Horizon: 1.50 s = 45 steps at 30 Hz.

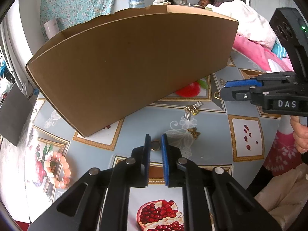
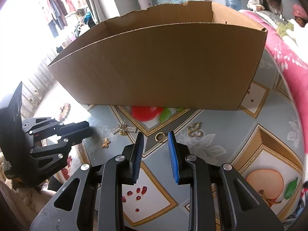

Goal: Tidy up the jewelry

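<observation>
Left tongs [image 1: 156, 140] narrow around gold pendant [image 1: 155, 146], right tongs [image 2: 155, 137] apart, gold ring [image 2: 159, 136] between tips

Both cameras are looking steeply down along their own fingers, close over the patterned tablecloth [image 1: 211, 119]. Left view is facing the cardboard box [image 1: 125, 67] from its left end; right view is facing it squarely. Both are sharing box, gold ring [image 2: 159, 136], butterfly charm [image 1: 194, 132], and each other's gripper.
</observation>
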Available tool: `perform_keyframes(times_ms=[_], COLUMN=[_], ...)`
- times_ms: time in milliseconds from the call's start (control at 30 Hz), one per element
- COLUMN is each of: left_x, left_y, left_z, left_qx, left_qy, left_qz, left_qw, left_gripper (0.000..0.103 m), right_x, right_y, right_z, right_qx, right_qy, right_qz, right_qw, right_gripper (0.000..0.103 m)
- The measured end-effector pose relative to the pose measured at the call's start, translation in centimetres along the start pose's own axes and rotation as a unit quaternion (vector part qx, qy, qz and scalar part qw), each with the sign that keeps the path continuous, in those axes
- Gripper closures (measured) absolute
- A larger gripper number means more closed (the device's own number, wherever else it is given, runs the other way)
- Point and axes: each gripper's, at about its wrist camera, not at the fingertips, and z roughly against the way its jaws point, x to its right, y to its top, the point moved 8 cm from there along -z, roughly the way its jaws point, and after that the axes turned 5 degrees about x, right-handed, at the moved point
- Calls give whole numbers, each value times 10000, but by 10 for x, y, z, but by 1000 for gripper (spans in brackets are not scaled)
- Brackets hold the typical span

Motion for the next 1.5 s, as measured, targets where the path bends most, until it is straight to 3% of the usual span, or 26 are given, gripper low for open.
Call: perform_keyframes(times_ms=[300,467,500,533,667,700,733,1000,1100,1167,1233,1500], left_x=[-5,-8,-9,-10,-14,-15,-15,-17,-19,-21,-22,-15], left_y=[-5,-9,-10,-10,-11,-11,-10,-13,-13,-14,-16,-18], left_z=[3,7,8,8,12,15,16,26,30,31,32,27], left_qx=[116,198,216,228,266,317,340,398,435,413,362,60], left_qy=[-99,-165,-187,-206,-281,-304,-321,-460,-506,-511,-513,-676], left_qz=[71,91,102,113,161,164,166,263,328,351,369,391], left_qw=[9999,9996,9995,9995,9991,9989,9988,9978,9972,9972,9973,9969], left_gripper=[93,93,93,93,93,99,101,101,101,101,101,99], right_x=[-7,-18,-19,-18,-20,-21,-20,-20,-21,-17,-18,-10], right_y=[1,0,1,2,6,7,7,6,10,10,11,7], right_z=[-14,-18,-19,-19,-21,-20,-18,-3,-1,-2,-4,-7], right_qx=[-116,-153,-196,-210,-243,-224,-227,-164,-109,-86,-78,-96], right_qy=[-339,-591,-555,-557,-533,-524,-508,-473,-435,-404,-384,-245], right_qz=[393,1023,1007,994,896,874,836,675,614,613,673,511], right_qw=[9986,9929,9932,9933,9943,9945,9949,9965,9971,9973,9970,9983], right_gripper=[79,80,81,91,95,96,103,103,100,86,81,81])
